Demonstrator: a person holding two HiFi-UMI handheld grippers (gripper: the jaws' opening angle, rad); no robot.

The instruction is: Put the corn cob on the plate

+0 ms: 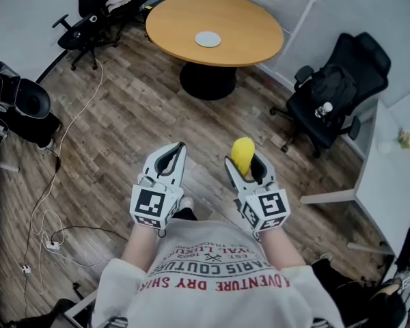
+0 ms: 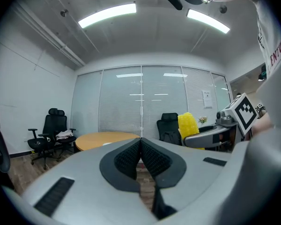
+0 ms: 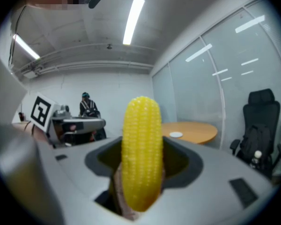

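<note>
Head view shows the person [image 1: 212,285] standing well back from the round table [image 1: 246,26] with both tools held out in front. The right gripper [image 1: 244,164] is clamped on the corn [image 1: 242,152], which stands upright between its jaws, probably so it carries steadily. The left gripper [image 1: 178,149] is pressed closed on nothing and looks idle. The plate [image 1: 208,39] sits alone near the table's middle, well apart from the corn. Wood floor [image 1: 143,94] lies between them. A black chair [image 1: 342,80] stands off to the right and a cable [image 1: 74,118] trails along the left, neither blocking the way.
</note>
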